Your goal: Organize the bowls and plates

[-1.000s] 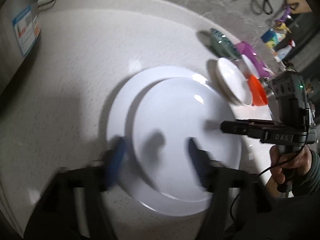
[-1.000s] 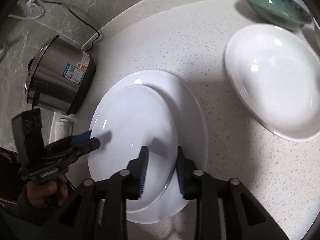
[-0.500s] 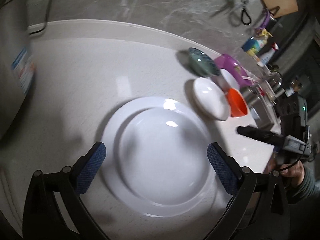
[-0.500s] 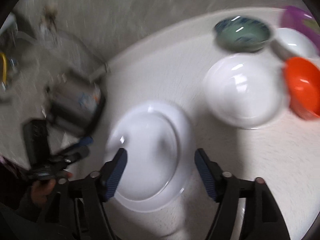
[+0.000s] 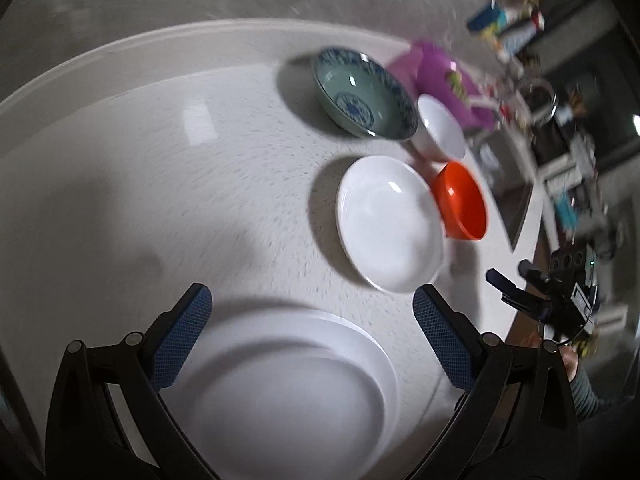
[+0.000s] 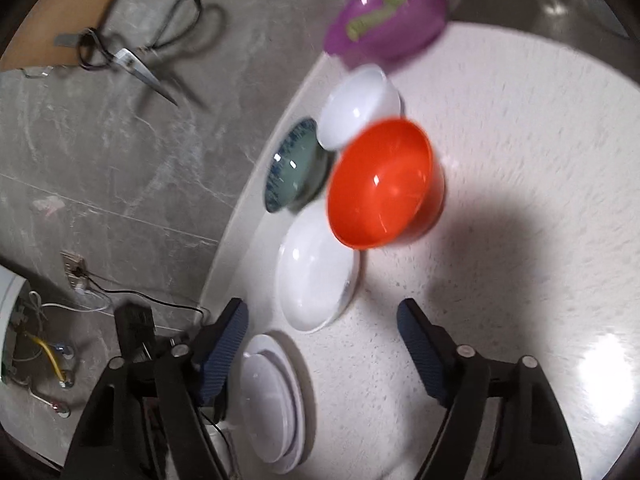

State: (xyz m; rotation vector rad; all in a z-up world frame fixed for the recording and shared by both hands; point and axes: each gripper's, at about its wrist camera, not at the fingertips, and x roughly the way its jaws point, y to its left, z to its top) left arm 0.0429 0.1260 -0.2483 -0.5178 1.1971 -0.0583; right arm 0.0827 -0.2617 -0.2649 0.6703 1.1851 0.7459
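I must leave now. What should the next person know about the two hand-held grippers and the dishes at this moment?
Left hand-held gripper: open, empty, above the stacked white plates.
Right hand-held gripper: open, empty, facing the orange bowl.
Done: two plates stacked.
Left: white shallow dish, orange bowl, small white bowl and blue-patterned bowl stand separately on the counter, unsorted.

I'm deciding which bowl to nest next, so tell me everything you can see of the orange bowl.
The orange bowl is small, deep and round, glossy like plastic, plain inside and empty. It stands upright on the white speckled counter, beside the shallow white dish and near the small white bowl; whether their rims touch cannot be told. No tool holds it: the right tool is open and short of it.
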